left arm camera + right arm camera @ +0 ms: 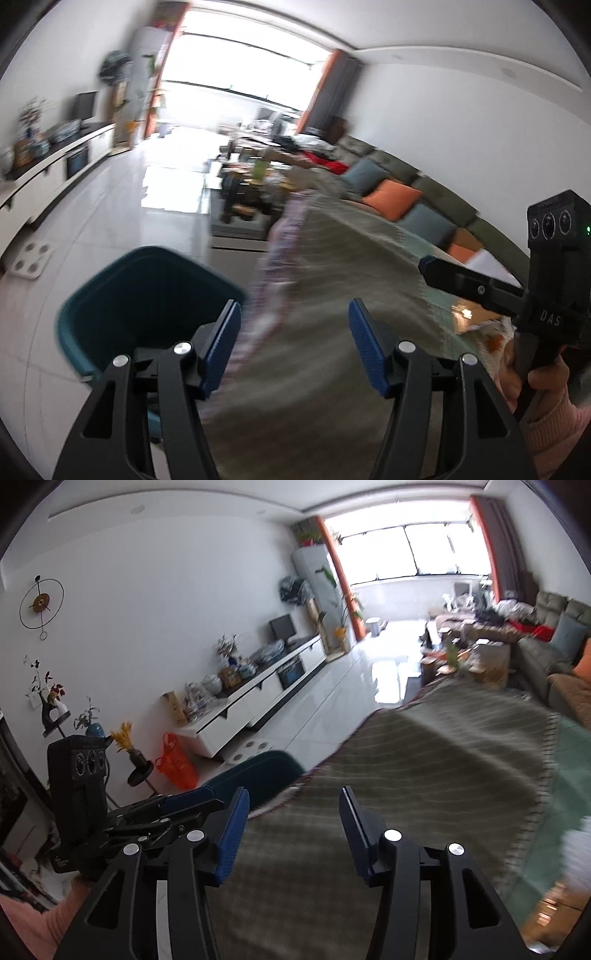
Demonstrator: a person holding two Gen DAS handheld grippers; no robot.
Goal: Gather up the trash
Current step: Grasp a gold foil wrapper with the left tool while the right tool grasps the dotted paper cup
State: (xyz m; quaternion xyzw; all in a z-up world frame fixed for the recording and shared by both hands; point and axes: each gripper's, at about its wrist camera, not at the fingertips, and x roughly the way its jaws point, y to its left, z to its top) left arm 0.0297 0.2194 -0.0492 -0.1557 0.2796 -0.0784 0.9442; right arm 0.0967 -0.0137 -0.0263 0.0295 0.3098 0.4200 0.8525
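Observation:
A dark teal trash bin [140,295] stands on the white floor beside the table; its rim also shows in the right wrist view [258,768]. My left gripper [293,328] is open and empty, above the table's striped grey-green cloth [332,266], with its left finger over the bin's edge. My right gripper [291,812] is open and empty above the same cloth [424,760]. The right gripper shows at the right of the left wrist view [480,284]. A blurred orange and white wrapper-like item [476,317] lies on the table near it, and shows in the right wrist view [554,904].
A long white cabinet [258,701] with vases and dishes runs along the left wall. An orange plastic bag [175,760] sits on the floor by it. A grey sofa with orange and blue cushions [399,199] and a cluttered coffee table [251,184] lie ahead.

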